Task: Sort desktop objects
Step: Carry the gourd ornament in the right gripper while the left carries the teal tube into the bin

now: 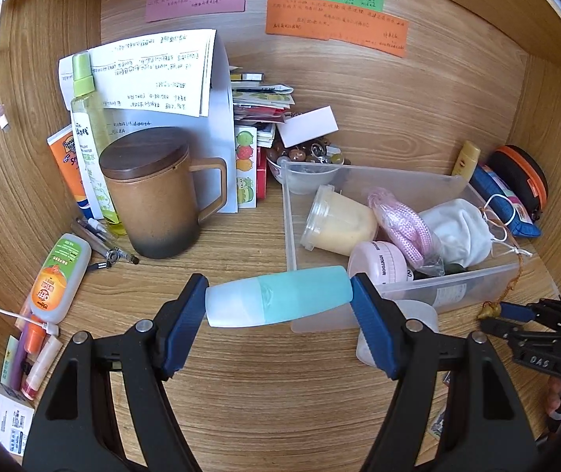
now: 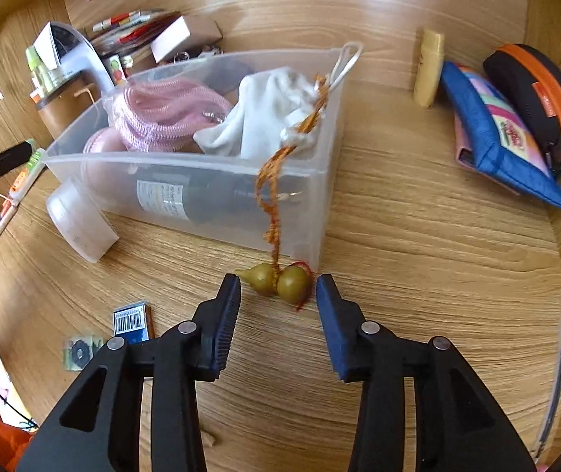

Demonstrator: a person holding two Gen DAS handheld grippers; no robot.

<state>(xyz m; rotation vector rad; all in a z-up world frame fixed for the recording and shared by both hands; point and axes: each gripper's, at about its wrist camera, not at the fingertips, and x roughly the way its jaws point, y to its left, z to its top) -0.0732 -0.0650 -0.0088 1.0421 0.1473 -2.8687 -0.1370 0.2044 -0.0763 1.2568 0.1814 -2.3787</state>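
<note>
I am partway through the sorting, I think. Far off to the left of my left fingers, lots of things are not yet put away on the counter: an orange-label bottle, some pens, a brown mug with a lid, and a tall green spray bottle.

My left fingers are pinching a little blue bottle by its two ends, held up just in front of the clear box. It has not gone in yet.

Past the fingertips, the box already has a yellow cup, a pink rope, a pink jar and a white cloth bag inside.

My right fingers are spread apart. A small gourd charm lies on the counter between them, not squeezed. Its orange string climbs over the box wall.

To the right of those fingers, a yellow tube, a blue pouch and a black case wait, well apart from the box.
</note>
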